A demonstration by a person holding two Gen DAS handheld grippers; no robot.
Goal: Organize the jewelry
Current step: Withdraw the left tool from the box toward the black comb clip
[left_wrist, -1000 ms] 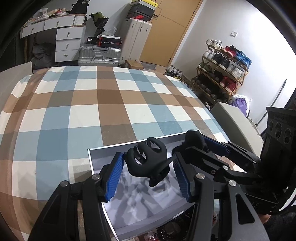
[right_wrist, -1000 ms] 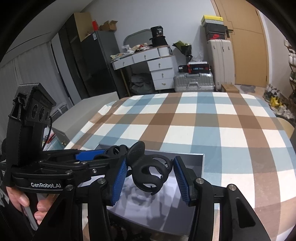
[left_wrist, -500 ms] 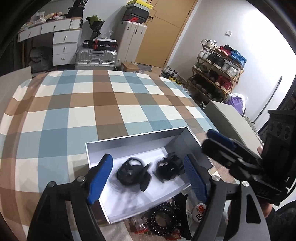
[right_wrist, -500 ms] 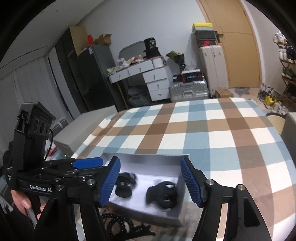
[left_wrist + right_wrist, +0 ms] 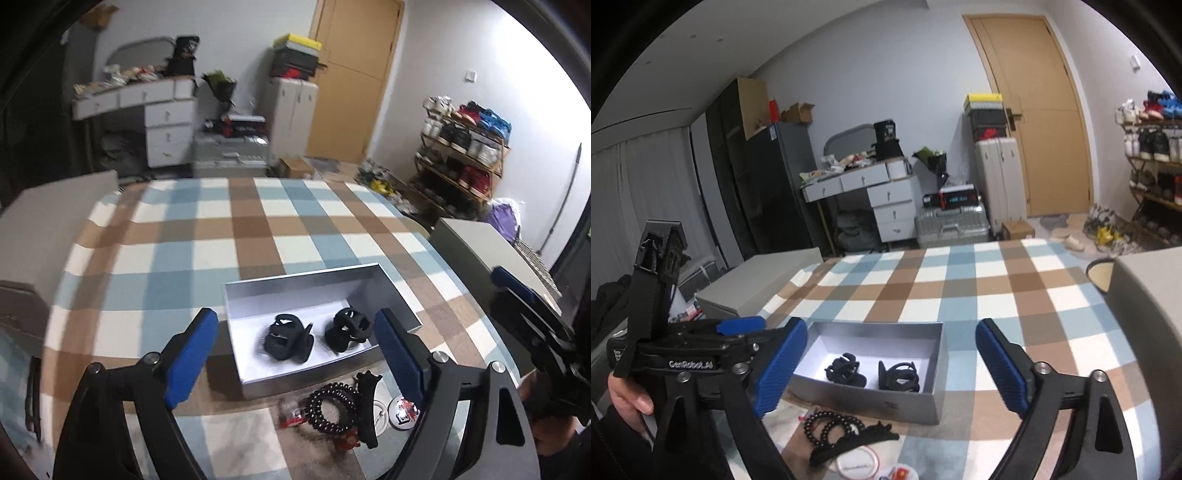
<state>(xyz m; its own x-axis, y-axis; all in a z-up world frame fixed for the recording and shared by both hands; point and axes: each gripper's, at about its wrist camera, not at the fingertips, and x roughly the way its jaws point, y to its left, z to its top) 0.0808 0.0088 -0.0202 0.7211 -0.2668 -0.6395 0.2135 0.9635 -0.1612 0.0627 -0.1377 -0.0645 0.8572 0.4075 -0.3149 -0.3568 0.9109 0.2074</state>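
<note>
Nearby, both claws, left [image 5: 295,354] and right [image 5: 891,369], were opening, empty. A black beaded bracelet [image 5: 831,424] lay before the grey cardboard box [image 5: 871,398] holding two black plastic hair clips [image 5: 846,371]. Next, I'd pinch the bracelet squarely.

"GenRobot.AI" in white lettering on the black left gripper [image 5: 737,325], right wrist view.

My checked counter [image 5: 258,236] carries the grey box [image 5: 397,302]; at its six o'clock, bead bracelets [image 5: 332,406].
</note>
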